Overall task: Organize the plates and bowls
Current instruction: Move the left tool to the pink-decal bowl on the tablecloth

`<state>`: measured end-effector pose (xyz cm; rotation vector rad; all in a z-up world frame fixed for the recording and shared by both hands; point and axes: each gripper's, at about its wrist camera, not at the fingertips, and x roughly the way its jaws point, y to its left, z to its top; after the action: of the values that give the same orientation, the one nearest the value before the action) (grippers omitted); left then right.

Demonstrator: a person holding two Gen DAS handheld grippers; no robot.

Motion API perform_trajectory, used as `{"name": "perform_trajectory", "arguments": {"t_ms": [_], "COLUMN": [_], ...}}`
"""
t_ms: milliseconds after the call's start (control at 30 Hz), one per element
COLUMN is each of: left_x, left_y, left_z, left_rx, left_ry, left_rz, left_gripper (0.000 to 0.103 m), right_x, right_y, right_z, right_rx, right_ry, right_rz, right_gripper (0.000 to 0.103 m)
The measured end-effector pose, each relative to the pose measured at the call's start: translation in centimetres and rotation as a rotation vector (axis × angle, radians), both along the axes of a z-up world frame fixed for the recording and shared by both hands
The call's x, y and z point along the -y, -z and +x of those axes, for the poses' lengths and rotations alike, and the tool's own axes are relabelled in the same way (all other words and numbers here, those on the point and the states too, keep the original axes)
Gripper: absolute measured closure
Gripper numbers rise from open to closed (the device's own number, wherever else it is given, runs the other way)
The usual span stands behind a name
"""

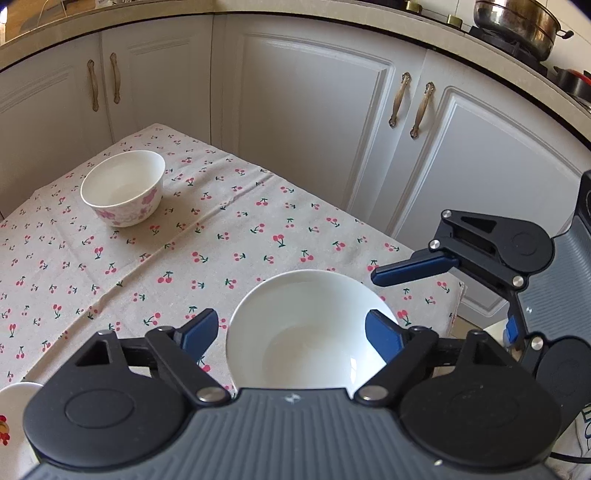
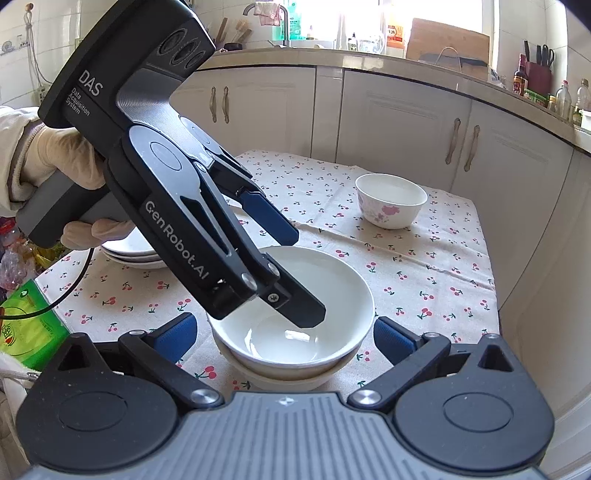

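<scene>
"GenRobot.AI" and "DAS Data Acquisition System" are read on the left hand-held gripper (image 2: pixel 295 271), spread wide over the white bowl (image 2: pixel 295 306); the right hand-held gripper (image 2: pixel 282 336) is held wide open, empty, beside it.

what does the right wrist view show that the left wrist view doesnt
Only the right wrist view shows the stack of plates behind the left gripper, the gloved hand holding it, a second bowl nested under the white bowl, and one open left finger reaching inside that bowl.

Only the left wrist view shows the steel pot on the stove.

Both show the white bowl, the floral bowl standing apart, the cherry tablecloth, and the open right gripper.
</scene>
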<state>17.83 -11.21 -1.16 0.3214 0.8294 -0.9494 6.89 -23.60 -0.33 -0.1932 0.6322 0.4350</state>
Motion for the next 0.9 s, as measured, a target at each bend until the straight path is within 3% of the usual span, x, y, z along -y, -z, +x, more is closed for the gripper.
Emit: {"name": "perform_trajectory", "arguments": {"t_ms": [400,900], "left_x": [-1.7,-1.0], "left_y": [-1.4,-2.4], "left_z": [1.2,8.5], "left_rx": [0.049,0.088], "left_ry": [-0.053,-0.139], "left_rz": [-0.021,-0.013], "left_gripper": [0.012,0.012], "right_x": [1.1,5.1], "right_y": [-0.7,-3.7], "right_z": [0.5,6.6], "right_rx": [0.023,0.100], "right_ry": [0.017,0.031], "right_rz": [-0.007,-0.015], "right_gripper": [0.000,0.000]}}
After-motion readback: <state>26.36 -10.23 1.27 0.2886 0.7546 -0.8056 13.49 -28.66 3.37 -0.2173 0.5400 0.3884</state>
